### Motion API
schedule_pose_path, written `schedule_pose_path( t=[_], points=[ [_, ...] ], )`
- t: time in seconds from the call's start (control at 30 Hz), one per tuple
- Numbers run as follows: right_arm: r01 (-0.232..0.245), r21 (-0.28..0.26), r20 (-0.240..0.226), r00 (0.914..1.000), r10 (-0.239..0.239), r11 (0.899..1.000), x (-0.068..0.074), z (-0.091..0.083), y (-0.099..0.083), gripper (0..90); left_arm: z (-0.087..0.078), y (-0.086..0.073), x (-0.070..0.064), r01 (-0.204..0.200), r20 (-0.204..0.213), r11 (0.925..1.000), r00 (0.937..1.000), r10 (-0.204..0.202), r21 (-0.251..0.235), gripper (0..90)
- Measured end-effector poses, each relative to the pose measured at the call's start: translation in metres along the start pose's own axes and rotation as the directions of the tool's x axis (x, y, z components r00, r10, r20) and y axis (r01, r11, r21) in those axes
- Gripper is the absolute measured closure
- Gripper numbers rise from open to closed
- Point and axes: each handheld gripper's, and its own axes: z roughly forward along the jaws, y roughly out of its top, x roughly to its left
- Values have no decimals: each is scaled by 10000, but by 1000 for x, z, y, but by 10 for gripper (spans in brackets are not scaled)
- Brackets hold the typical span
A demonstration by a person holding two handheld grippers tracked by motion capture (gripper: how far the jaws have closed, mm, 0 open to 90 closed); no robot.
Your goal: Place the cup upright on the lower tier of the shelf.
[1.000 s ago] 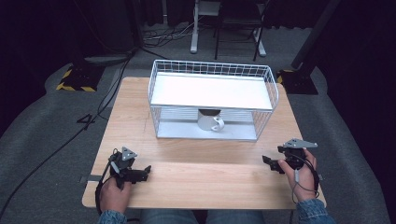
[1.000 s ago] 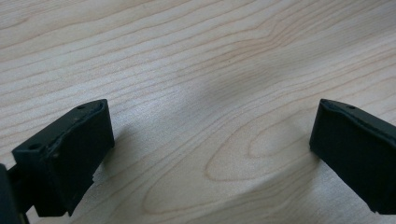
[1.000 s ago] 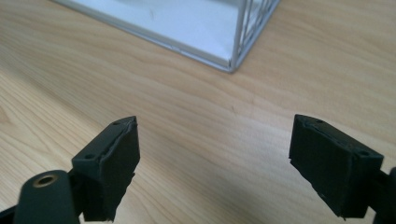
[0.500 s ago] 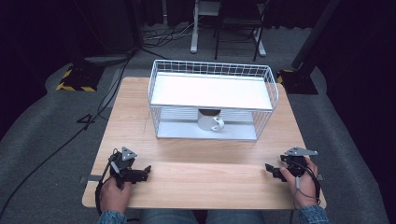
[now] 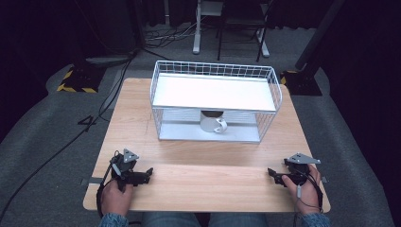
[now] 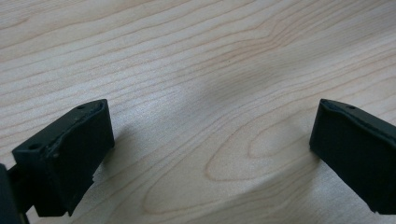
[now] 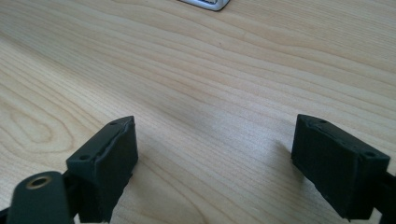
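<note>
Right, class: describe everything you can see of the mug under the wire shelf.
The mug is white and glossy, ceramic by the look of it, with a dark inside at its open top. It stands upright on the lower tray of the white wire rack, roughly mid-width, beneath the rack's flat white upper shelf, which hides part of its rim. Its looped handle points toward the person and a little to the right. Both grippers are far from it, near the table's front edge.

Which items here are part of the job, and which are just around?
In play: left gripper, open; right gripper, open; white mug on the wire rack's lower shelf.
Around: wooden table, floor cables, chair base.
</note>
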Motion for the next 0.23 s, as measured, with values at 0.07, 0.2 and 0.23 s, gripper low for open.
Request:
schedule_pose_path(
  t=[0.07, 0.2, 0.23],
  points=[
    [-6, -4, -14, 10000, 5, 10000, 0, 0, 0, 144, 0, 0, 0, 2, -2, 10000, 10000, -2, 1, 1],
    [19, 13, -56, 10000, -19, 10000, 0, 0, 0, 139, 0, 0, 0, 3, -2, 10000, 10000, -3, 0, 1],
    [40, 13, -76, 10000, -40, 10000, 0, 0, 0, 140, 0, 0, 0, 1, -3, 10000, 10000, -1, 2, 1]
  ],
)
